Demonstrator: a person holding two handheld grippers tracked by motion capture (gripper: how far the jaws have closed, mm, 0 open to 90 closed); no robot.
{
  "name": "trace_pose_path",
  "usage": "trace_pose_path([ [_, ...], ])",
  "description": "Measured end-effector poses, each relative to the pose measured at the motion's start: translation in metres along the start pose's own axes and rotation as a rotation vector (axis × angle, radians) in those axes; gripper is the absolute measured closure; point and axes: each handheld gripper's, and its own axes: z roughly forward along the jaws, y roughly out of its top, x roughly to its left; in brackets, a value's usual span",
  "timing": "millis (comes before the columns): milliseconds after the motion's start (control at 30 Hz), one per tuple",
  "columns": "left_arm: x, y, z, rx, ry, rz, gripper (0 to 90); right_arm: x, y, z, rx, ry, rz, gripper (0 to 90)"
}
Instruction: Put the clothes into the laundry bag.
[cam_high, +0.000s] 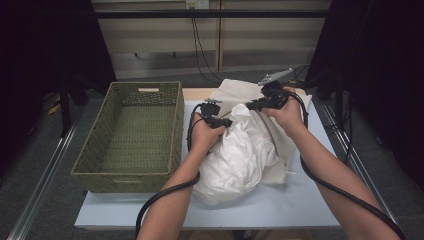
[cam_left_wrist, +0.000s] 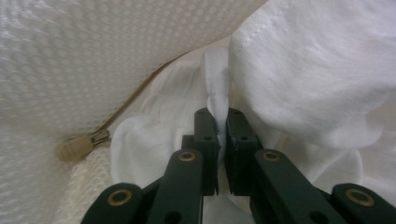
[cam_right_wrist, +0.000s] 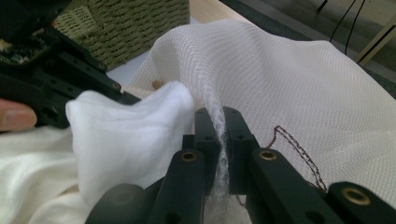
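High view, centre: left gripper (cam_high: 226, 122) clamped on white cloth (cam_high: 240, 160), right gripper (cam_high: 250, 106) on mesh bag (cam_high: 235, 92); stuffing half done, basket (cam_high: 131, 172) bare.

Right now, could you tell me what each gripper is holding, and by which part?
The left gripper pinches a fold of the white cloth; the right gripper pinches a raised fold of the cream mesh bag.

Recording lab, not a home: pale worktable (cam_high: 300, 210) flanked by metal floor rails (cam_high: 45, 175), black curtains (cam_high: 45, 40) at both sides, cables (cam_high: 200, 45) down a bare panelled wall (cam_high: 150, 45).
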Motion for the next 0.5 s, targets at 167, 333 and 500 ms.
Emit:
trace_pose_path([
  [167, 0.001, 0.001, 0.001, -0.037, 0.056, 0.009, 84.9, 0.004, 0.003, 0.0, -0.007, 0.033, 0.002, 87.1],
  [333, 0.001, 0.003, -0.005, -0.028, 0.074, 0.0, 77.5, 0.007, 0.003, -0.004, -0.003, 0.037, -0.001, 87.1],
  [500, -0.005, 0.009, -0.024, -0.023, 0.111, -0.03, 46.4, 0.004, 0.002, -0.007, -0.001, 0.029, 0.002, 87.1],
])
